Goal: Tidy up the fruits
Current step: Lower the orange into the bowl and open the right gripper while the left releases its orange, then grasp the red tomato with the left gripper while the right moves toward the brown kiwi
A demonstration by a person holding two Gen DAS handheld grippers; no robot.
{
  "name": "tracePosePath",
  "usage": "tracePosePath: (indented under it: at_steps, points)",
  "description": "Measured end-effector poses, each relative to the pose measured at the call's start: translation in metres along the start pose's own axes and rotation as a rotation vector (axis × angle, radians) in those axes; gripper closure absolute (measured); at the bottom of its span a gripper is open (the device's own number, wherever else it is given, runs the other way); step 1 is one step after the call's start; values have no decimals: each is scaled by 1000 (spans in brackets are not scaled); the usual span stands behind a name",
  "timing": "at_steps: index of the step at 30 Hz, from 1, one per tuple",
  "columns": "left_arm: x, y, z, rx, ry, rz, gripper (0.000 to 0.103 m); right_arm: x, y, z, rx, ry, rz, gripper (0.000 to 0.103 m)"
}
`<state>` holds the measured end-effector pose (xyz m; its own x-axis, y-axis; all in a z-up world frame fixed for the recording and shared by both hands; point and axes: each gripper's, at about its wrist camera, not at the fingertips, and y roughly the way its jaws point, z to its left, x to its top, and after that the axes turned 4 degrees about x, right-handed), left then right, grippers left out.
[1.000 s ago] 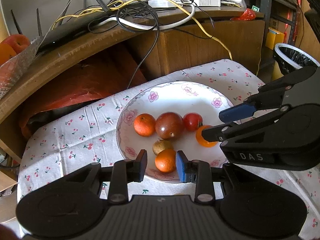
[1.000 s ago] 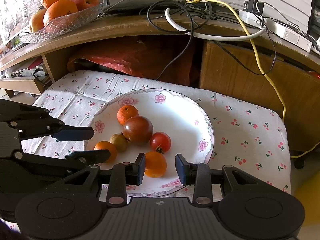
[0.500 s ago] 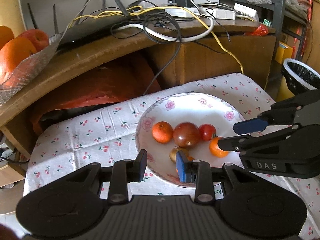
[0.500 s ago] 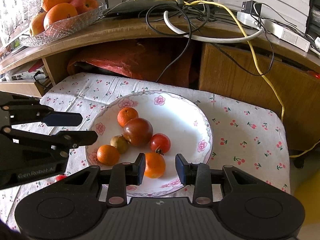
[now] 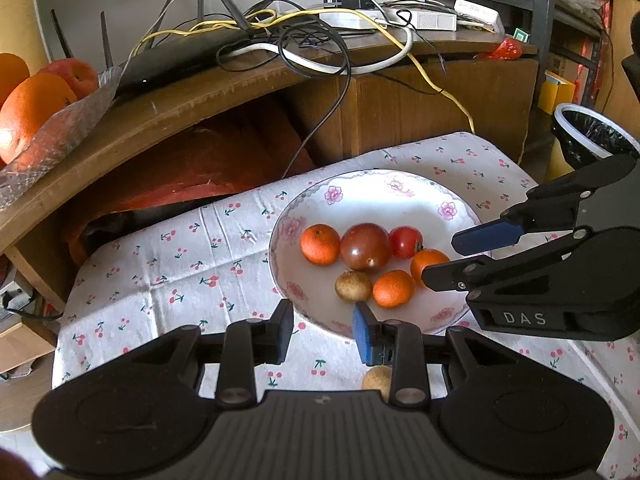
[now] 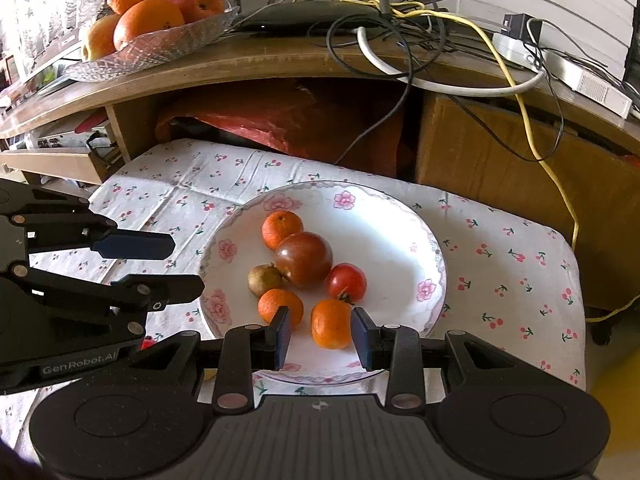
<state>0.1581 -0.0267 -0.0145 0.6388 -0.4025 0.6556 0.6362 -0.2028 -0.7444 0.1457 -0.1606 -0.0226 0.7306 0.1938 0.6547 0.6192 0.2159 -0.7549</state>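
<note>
Right tongs: apart, orange between the tips.
Left tongs: apart, empty.
Orange: likely light, firm, rolls; grip its middle.

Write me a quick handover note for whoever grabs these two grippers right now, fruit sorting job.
Left gripper: open, empty, at the near-left rim of the floral plate.
Right gripper: open, jaws either side of the nearest orange on the plate, not closed on it.
On the plate: three small oranges, a large dark tomato, a red tomato and a small brown fruit.
One more small brown fruit lies on the cherry-print cloth just off the plate, under the left gripper.
Glass bowl of oranges and apples sits on the shelf behind.
Done: nothing is gripped. Left: probably the stray fruit and the sorting itself.
</note>
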Motion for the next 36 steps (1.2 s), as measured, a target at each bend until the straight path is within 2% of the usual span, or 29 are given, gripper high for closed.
tracePosePath:
  at_steps: [26, 36]
  points:
    - [-32, -21, -3, -30, 58, 64, 61, -2, -13, 38, 35, -89, 23, 73]
    - [-49, -14, -3, -68, 55, 99, 60, -9, -15, 41, 95, -49, 64, 73]
